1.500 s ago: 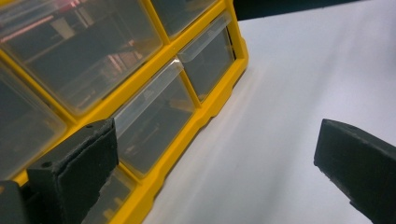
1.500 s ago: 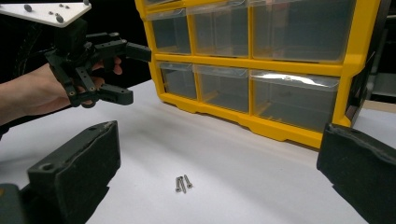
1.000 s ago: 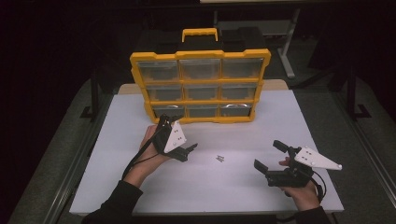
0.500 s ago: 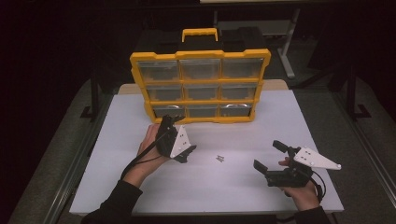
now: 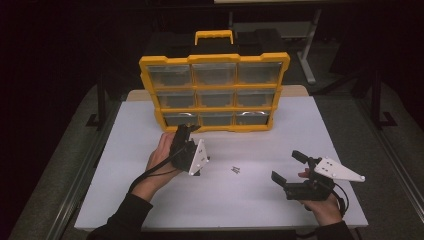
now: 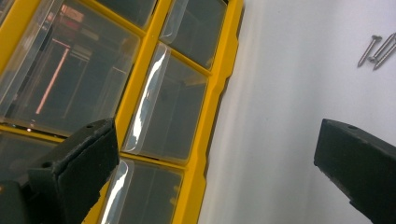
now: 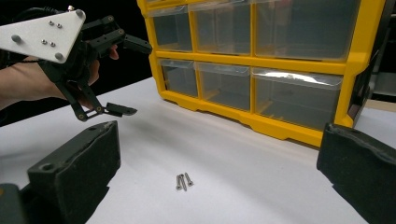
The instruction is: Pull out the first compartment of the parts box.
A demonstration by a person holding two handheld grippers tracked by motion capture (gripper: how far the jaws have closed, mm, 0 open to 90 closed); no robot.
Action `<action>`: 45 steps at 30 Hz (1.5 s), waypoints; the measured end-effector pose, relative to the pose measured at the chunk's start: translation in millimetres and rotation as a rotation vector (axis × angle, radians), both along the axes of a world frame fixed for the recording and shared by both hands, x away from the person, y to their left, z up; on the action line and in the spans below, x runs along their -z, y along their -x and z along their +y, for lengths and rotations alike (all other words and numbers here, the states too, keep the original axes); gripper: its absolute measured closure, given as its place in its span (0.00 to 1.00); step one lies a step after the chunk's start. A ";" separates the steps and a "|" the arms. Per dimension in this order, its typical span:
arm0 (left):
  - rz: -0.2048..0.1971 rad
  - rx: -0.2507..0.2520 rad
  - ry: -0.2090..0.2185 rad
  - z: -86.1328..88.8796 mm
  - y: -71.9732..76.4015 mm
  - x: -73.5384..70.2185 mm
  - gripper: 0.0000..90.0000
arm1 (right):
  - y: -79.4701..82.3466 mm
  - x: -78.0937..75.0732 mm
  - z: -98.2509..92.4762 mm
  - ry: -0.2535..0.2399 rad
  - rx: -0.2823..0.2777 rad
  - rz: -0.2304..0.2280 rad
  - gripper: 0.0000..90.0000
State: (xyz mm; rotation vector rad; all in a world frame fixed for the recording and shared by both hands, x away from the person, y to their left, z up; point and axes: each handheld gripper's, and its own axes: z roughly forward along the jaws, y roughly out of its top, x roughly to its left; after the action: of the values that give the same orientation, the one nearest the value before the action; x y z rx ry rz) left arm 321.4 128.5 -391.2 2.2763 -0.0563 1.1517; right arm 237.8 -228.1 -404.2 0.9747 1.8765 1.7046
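Nearby, three small grey screws (image 5: 236, 170) lie bunched.

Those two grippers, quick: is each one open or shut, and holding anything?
Left gripper: open, holding nothing, close to the yellow drawer box.
Right gripper: open, holding nothing, facing the screws on the table.

My high view is dim around the edges — room near black, only the white counter (image 5: 150, 200) lit evenly from above. Soft, short shadows under the yellow organizer (image 5: 215, 90). Left gripper view: glare streaks on the clear drawer fronts (image 6: 149, 98), near jaws blurred, screws (image 6: 379, 49) fairly sharp. Right gripper view bright, jaws soft — mild wide-angle stretch at the edges.
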 end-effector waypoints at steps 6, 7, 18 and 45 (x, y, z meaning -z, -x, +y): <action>-0.038 -0.006 -0.050 -2.9 1.1 1.8 0.00 | 0.0 0.0 -0.2 -0.001 -0.001 -0.001 0.00; -0.047 -0.008 -0.054 -3.4 1.5 2.5 0.00 | 0.0 0.0 -0.2 -0.001 -0.001 -0.001 0.00; -0.114 -0.008 -0.147 -8.0 4.6 7.2 0.00 | 0.2 -0.1 0.0 -0.001 -0.004 -0.002 0.00; -0.227 -0.080 -0.283 -12.3 6.7 17.0 0.06 | -0.5 -0.3 0.9 0.000 -0.004 0.002 0.00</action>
State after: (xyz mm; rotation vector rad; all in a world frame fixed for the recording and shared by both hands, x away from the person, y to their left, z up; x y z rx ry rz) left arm 314.7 116.3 -408.2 2.3954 -0.2315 1.5246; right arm 238.3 -227.1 -403.9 0.9733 1.8806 1.7066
